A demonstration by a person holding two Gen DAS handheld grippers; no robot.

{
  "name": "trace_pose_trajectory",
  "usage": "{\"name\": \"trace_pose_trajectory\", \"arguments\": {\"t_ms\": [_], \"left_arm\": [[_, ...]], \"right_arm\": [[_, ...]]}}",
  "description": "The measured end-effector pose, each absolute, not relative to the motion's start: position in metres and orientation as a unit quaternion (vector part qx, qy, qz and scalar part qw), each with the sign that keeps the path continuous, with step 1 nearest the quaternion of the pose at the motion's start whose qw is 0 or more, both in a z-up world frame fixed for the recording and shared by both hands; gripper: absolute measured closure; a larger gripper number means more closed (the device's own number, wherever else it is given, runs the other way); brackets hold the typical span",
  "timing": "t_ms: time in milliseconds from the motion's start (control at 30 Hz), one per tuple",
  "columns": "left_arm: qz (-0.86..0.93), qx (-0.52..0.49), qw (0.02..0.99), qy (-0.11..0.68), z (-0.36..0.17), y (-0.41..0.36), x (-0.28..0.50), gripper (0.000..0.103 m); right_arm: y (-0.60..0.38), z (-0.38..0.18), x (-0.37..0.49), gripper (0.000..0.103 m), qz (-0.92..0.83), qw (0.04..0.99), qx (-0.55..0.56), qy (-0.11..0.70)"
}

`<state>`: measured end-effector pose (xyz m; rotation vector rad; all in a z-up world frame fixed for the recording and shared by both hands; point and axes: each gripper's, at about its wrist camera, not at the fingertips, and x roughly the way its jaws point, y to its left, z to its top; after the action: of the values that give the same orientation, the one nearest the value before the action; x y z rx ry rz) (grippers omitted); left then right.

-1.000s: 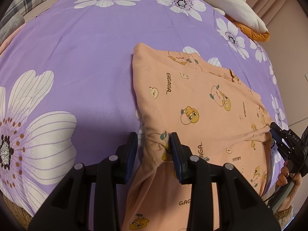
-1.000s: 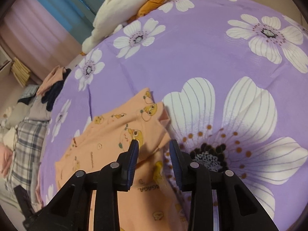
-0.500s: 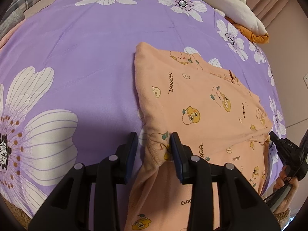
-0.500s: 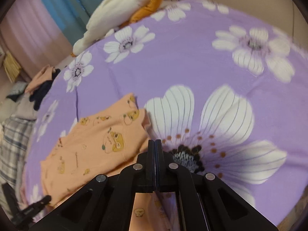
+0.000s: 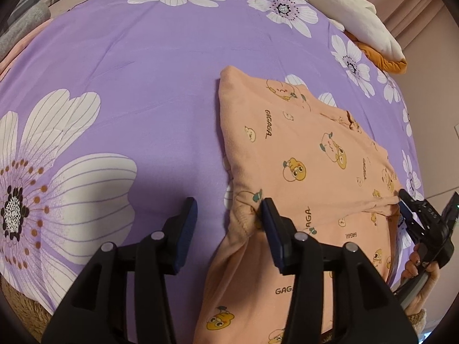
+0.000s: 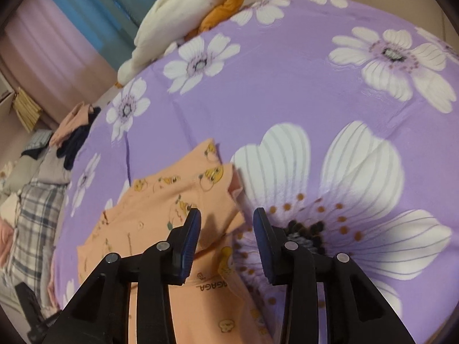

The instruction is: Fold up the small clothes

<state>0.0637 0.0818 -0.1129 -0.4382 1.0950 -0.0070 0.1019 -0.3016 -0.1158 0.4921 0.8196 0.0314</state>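
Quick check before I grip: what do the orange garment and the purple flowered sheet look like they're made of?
The orange garment looks like soft matte knit, probably cotton jersey: it drapes in rounded folds, with a ribbed-looking cuff near the left tool. The purple sheet looks like thin, smooth woven fabric with a slight sheen and fine sharp creases; the fibre can't be told.

left gripper [image 5: 229, 215], right gripper [image 6: 226, 226]: black plastic frames, silver screws, dark blue ribbed pads.

I see soft matt cotton-like pyjama top [image 5: 309, 154] on smooth printed bedsheet [image 5: 143, 66]; my gripper pads [image 6: 190, 238] look ribbed rubber.
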Motion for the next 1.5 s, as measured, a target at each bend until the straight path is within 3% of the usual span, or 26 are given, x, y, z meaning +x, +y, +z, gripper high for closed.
{"name": "trace_pose_trajectory", "arguments": {"t_ms": [100, 167, 233, 400, 500, 700, 733, 800, 867, 1200, 1500], "left_arm": [[-0.004, -0.21, 0.83, 0.516, -0.113, 0.082, 0.064, 0.055], [-0.004, -0.213, 0.829, 0.518, -0.112, 0.083, 0.063, 0.055], [-0.003, -0.222, 0.826, 0.518, -0.11, 0.086, 0.061, 0.055], [0.011, -0.228, 0.831, 0.508, -0.1, 0.094, 0.055, 0.055], [0.009, -0.231, 0.833, 0.504, -0.101, 0.097, 0.055, 0.049], [-0.042, -0.249, 0.822, 0.511, -0.114, 0.086, 0.064, 0.052], [-0.043, -0.246, 0.825, 0.507, -0.115, 0.084, 0.066, 0.055], [-0.046, -0.24, 0.828, 0.504, -0.117, 0.081, 0.069, 0.087], [-0.049, -0.249, 0.826, 0.504, -0.12, 0.08, 0.07, 0.09], [-0.029, -0.2, 0.842, 0.501, -0.119, 0.078, 0.07, 0.091], [-0.03, -0.218, 0.833, 0.507, -0.123, 0.083, 0.07, 0.088]], "right_arm": [[-0.295, -0.116, 0.098, 0.069, -0.021, 0.899, 0.204, 0.388], [-0.294, -0.116, 0.098, 0.087, -0.013, 0.899, 0.2, 0.389], [-0.292, -0.11, 0.095, 0.094, -0.013, 0.905, 0.187, 0.381], [-0.294, -0.096, 0.085, 0.094, -0.005, 0.912, 0.19, 0.365], [-0.294, -0.093, 0.082, 0.094, -0.002, 0.913, 0.193, 0.36], [-0.293, -0.096, 0.085, 0.094, -0.009, 0.909, 0.191, 0.371], [-0.293, -0.096, 0.085, 0.094, -0.009, 0.909, 0.191, 0.371], [-0.293, -0.095, 0.084, 0.094, -0.008, 0.91, 0.189, 0.37], [-0.293, -0.093, 0.082, 0.094, -0.005, 0.911, 0.191, 0.366], [-0.291, -0.108, 0.087, 0.094, -0.019, 0.903, 0.179, 0.391], [-0.292, -0.123, 0.094, 0.094, -0.021, 0.894, 0.174, 0.411]]}}
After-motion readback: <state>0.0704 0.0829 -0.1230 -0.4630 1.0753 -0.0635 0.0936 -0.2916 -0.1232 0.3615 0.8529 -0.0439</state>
